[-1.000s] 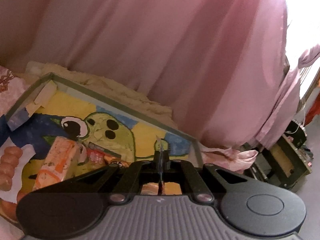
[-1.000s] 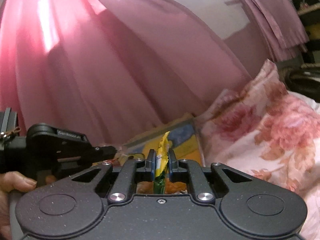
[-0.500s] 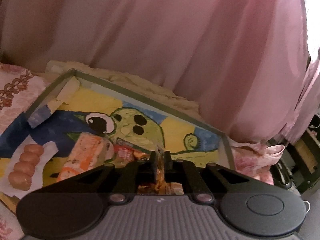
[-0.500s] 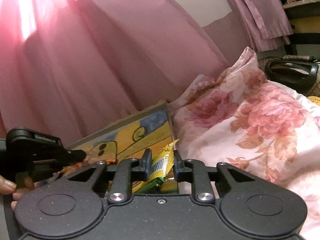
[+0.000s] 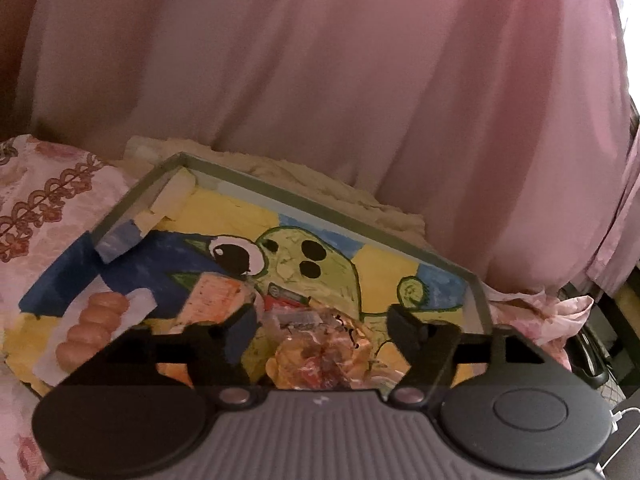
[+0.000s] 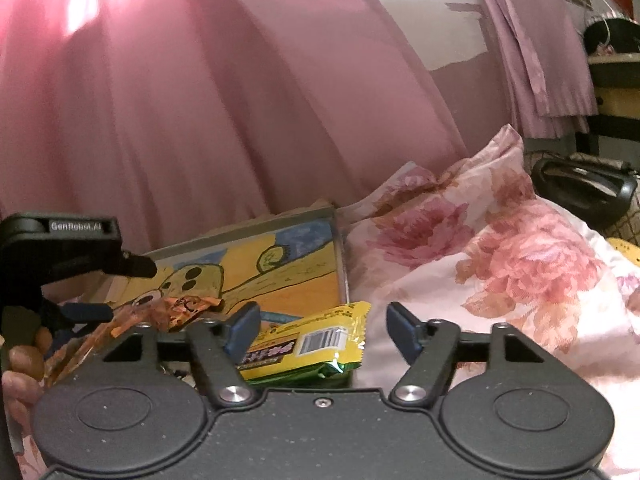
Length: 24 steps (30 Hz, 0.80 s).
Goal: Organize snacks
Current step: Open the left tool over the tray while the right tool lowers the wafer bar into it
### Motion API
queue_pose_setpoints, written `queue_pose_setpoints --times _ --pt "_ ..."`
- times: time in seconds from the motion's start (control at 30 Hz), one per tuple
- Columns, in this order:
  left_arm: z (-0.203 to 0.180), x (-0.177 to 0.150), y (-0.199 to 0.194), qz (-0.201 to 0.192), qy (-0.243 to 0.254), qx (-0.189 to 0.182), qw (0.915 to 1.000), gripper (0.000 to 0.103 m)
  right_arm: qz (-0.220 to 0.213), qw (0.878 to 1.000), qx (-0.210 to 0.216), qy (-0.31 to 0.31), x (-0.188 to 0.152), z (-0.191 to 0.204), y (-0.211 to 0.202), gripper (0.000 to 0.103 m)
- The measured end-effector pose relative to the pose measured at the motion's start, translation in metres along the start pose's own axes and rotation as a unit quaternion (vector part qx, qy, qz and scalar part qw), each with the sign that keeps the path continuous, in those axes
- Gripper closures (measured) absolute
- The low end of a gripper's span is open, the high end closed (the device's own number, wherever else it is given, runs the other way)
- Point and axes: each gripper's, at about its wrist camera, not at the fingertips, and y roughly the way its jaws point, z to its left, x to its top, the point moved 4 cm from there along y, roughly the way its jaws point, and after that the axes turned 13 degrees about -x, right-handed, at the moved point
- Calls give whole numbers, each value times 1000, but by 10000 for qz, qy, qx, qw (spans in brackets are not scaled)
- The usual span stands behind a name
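Note:
A shallow tray painted with a green cartoon creature lies on the bed. My left gripper is open over it, and a crinkly orange packet lies loose on the tray between its fingers. My right gripper is open too. A yellow-green packet lies flat between its fingers at the tray's near right corner. The right wrist view shows the left gripper open at the left, with the orange packet under it. An orange-and-white packet and a pack of brown round pieces lie further left.
Pink curtains hang close behind the tray. Floral bedding rises right of it, and patterned bedding lies to its left. A cream fluffy blanket sits behind the far rim. A black bag lies far right. A hand holds the left gripper.
Both grippers went from shut to open. The left let go of the orange packet and the right let go of the yellow-green packet. Both packets now rest on the tray.

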Motion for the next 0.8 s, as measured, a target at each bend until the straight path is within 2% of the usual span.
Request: queue_pose_setpoints --times 0.27,0.57,0.8 --pt "-4 1 -15 -206 149 95 9996 4 -273 9994 -17 -187 6 4 -13 11" --pt "-10 -1 -45 -310 453 269 9981 1 -548 9984 99 -113 21 2 -41 1" --pt "-15 -10 -76 -346 775 354 9958 1 -681 9975 187 43 30 -4 -66 1"
